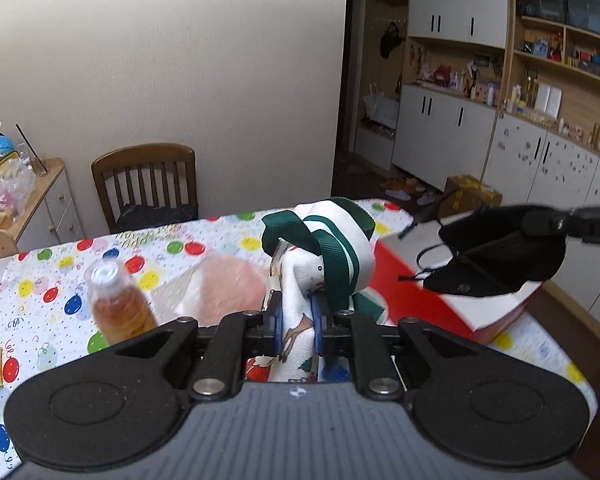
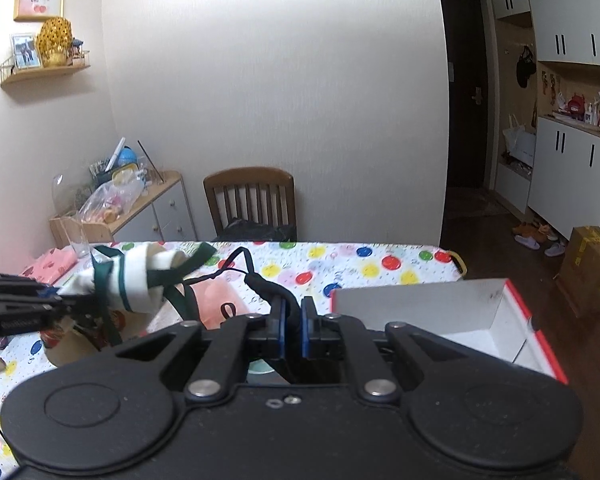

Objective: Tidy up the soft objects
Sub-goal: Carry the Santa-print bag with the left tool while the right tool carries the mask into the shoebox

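Between the left gripper's [image 1: 296,326] jaws, pinched limp white printed-cloth bag with green straps [image 1: 328,248] droops; right gripper [image 2: 293,330] pinches floppy black fabric mask [image 1: 500,264], best held mid-fold.

The surface [image 1: 60,280], covered in a white balloon-print cloth, carries a clear plastic bottle of amber liquid [image 1: 118,306], a pink soft item [image 1: 228,288], and an open red-and-white cardboard box [image 2: 480,320].

On the table [image 1: 52,280], a bottle [image 1: 118,304] stands left of the box [image 1: 440,300]; a chair [image 1: 146,184] is probably behind.
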{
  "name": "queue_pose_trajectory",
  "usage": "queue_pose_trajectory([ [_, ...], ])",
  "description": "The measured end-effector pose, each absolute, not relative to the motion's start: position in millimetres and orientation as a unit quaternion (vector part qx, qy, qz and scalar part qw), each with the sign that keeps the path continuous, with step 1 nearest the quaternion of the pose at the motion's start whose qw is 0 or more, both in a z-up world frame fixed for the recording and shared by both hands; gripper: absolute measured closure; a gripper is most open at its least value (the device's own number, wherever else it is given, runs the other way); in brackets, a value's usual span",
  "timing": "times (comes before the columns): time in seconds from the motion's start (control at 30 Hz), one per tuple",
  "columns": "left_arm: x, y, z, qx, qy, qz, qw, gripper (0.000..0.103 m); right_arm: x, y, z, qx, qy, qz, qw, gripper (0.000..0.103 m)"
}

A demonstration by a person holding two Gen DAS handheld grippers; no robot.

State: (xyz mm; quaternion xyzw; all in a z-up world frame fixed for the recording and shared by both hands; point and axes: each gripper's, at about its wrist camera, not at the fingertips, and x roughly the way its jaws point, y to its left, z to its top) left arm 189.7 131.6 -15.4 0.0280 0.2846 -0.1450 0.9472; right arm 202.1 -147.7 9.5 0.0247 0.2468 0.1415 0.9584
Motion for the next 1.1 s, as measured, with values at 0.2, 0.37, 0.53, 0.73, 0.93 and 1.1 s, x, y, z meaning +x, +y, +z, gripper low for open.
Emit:
queue_pose_trajectory([
  [0.2,196.3,97.7,13.4,0.021,0.271,-0.138,0.952,0.089,215.2,-189.7,11.6,0.026,0.238,0.147,0.960,0.097],
  [0.37,212.0,53.8,18.1,0.019,0.277,-0.138,0.951,0.089,229.1,-225.9,9.4,0.023,0.234,0.137,0.962,0.097],
  [0.53,227.5,-1.8,12.0,0.024,0.284,-0.152,0.946,0.089,243.9,-258.8,-0.1,0.019,0.238,0.121,0.963,0.097],
  [0.73,253.4,-71.3,-0.8,0.039,0.296,-0.171,0.939,0.089,263.4,-289.6,-20.2,0.019,0.255,0.096,0.962,0.097],
  [0.93,282.0,-125.3,-26.1,0.050,0.317,-0.181,0.930,0.089,278.7,-308.1,-43.0,0.018,0.271,0.075,0.959,0.097],
  [1.1,303.9,-156.7,-54.2,0.066,0.339,-0.176,0.922,0.089,288.6,-313.6,-59.4,0.016,0.283,0.069,0.957,0.097],
])
